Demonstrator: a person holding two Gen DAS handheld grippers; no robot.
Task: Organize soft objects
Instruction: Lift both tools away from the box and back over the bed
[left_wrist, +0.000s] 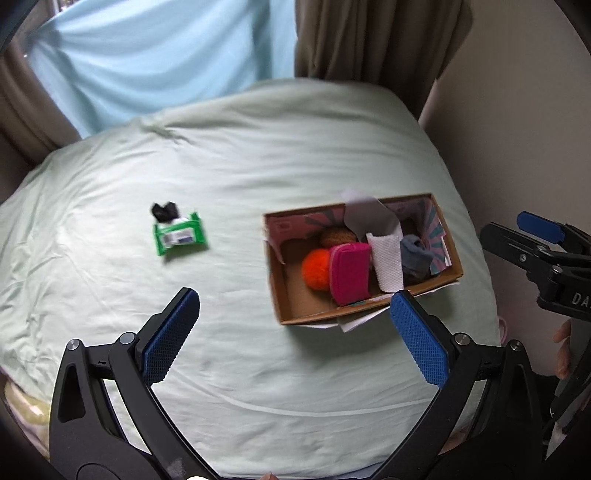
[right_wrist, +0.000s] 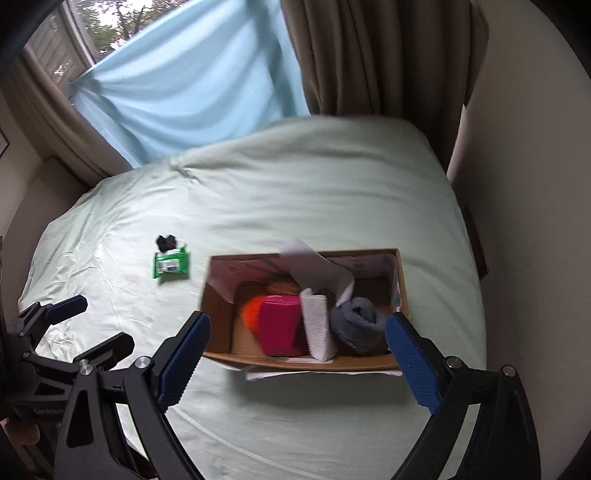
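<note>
A cardboard box sits on a pale green bed. It holds an orange pompom, a pink pouch, a white folded cloth, a grey rolled sock and a brown item. A green wipes pack and a small black item lie on the bed left of the box. My left gripper is open and empty, above the bed near the box. My right gripper is open and empty over the box's near side.
The bed ends at a light blue drape and brown curtains. A wall stands to the right. White paper sticks up inside the box.
</note>
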